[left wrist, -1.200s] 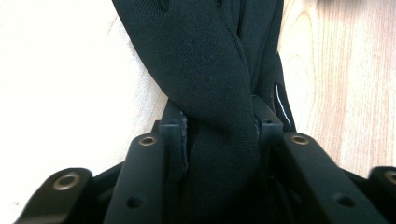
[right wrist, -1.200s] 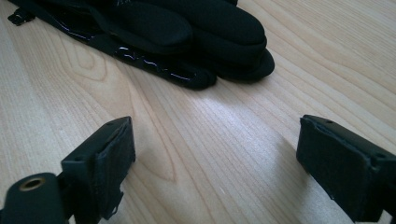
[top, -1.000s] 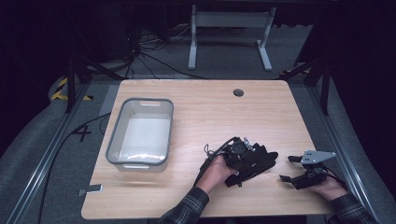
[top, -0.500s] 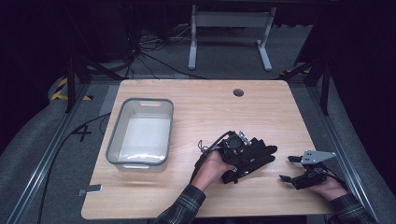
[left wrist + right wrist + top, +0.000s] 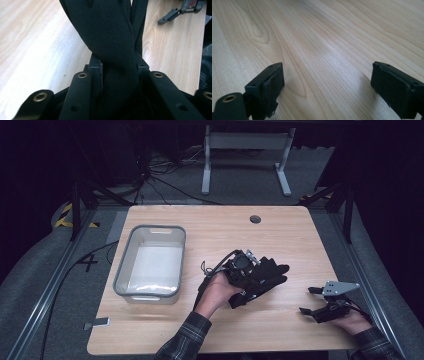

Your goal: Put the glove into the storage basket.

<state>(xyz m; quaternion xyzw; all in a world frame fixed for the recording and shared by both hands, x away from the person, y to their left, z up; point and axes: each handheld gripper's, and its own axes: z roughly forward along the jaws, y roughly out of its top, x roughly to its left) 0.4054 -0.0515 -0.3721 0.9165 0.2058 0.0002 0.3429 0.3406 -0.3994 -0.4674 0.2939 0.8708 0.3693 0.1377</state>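
Black fabric glove [image 5: 110,37], pinched between the jaws of the left gripper [image 5: 119,75], is the thing in hand; in the left gripper view its cuff end is clamped between the two pads and its fingers fan away over the wooden table [image 5: 37,45]. The pinch sits at the narrow end, probably so the rest of the glove can hang free and be carried without bunching. From above, the glove [image 5: 267,275] is at the table's middle-right, draped over the front of the left gripper [image 5: 250,275], whose hand [image 5: 217,292] comes in from the near edge. Whether the glove's fingertips touch the tabletop or hang just above it I cannot tell.

At the near right edge, the right gripper [image 5: 312,301] lies low on the table with its grey three-cornered plate [image 5: 341,288] on top. Its jaws are spread wide with nothing between them, as the right gripper view shows: bare wood grain lies between the two pads [image 5: 272,82]. It seems parked there to stay out of the way, or to be ready to help.

Farther off on the left stands a clear plastic bin [image 5: 150,292], empty, well apart from the glove; it looks like the likely destination. Beyond it, near the far edge, is a small round cable hole [image 5: 255,219] in the tabletop.
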